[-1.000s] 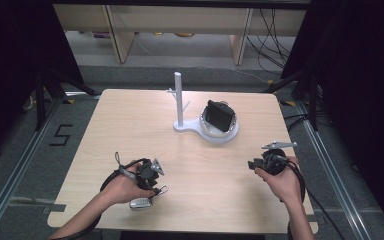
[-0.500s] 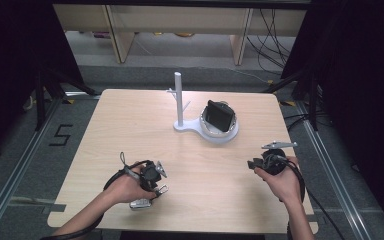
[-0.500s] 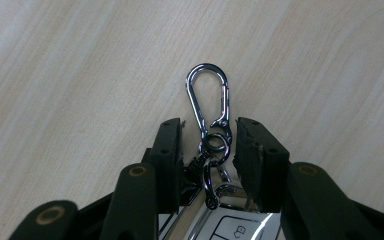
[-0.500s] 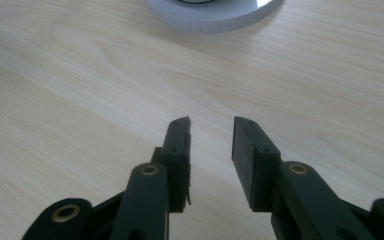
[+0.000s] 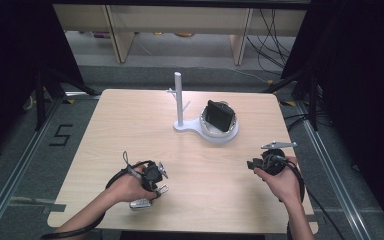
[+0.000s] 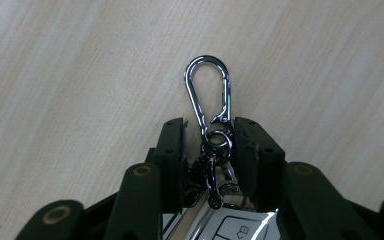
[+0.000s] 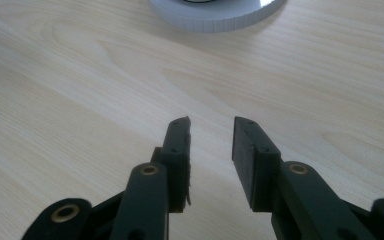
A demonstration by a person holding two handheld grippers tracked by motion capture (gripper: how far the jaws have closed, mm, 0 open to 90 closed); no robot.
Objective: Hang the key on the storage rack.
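Observation:
A silver carabiner [image 6: 207,87] lies on the wooden table, joined by a small ring [image 6: 217,138] and short chain to a car key fob [image 6: 232,227]. My left gripper [image 6: 210,125] stands open with a jaw on each side of the ring. In the high view the left gripper [image 5: 156,189] is near the table's front left, with the fob [image 5: 140,203] on the wood beside the hand. My right gripper [image 7: 211,122] is open and holds nothing; it hovers at the front right [image 5: 255,164].
A white stand with an upright pegged post [image 5: 179,100] and a round dish base [image 5: 220,135] sits at the table's middle back. A black object [image 5: 219,116] rests in the dish. The base's rim [image 7: 215,15] lies ahead of the right gripper.
My left hand and gripper have shifted slightly to the right over the keychain. The fob has stayed in place, and the right gripper has not moved.

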